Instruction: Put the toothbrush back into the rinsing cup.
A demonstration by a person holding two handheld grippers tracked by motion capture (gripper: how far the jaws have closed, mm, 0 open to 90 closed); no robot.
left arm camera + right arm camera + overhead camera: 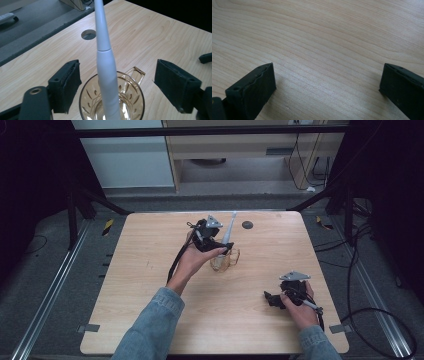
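Jaws of the left gripper (pixel 117 87) stand apart, flanking but clear of 1 white, tapered plastic electric toothbrush handle (pixel 106 62) leaning upright in 1 amber cut-glass mug (pixel 135 100) mid-table (pixel 150 285): placement looks done, withdrawal left. Right gripper (pixel 327 92): jaws apart, nothing between. Grippers: 2. Table hole (pixel 88 34): 1.

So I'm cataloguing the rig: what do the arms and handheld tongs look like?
Both forearms wear blue denim sleeves. The left tongs and right tongs are black, each topped by a grey three-cornered plate and trailing a black cable. Their jaws carry thick, blocky black pads.
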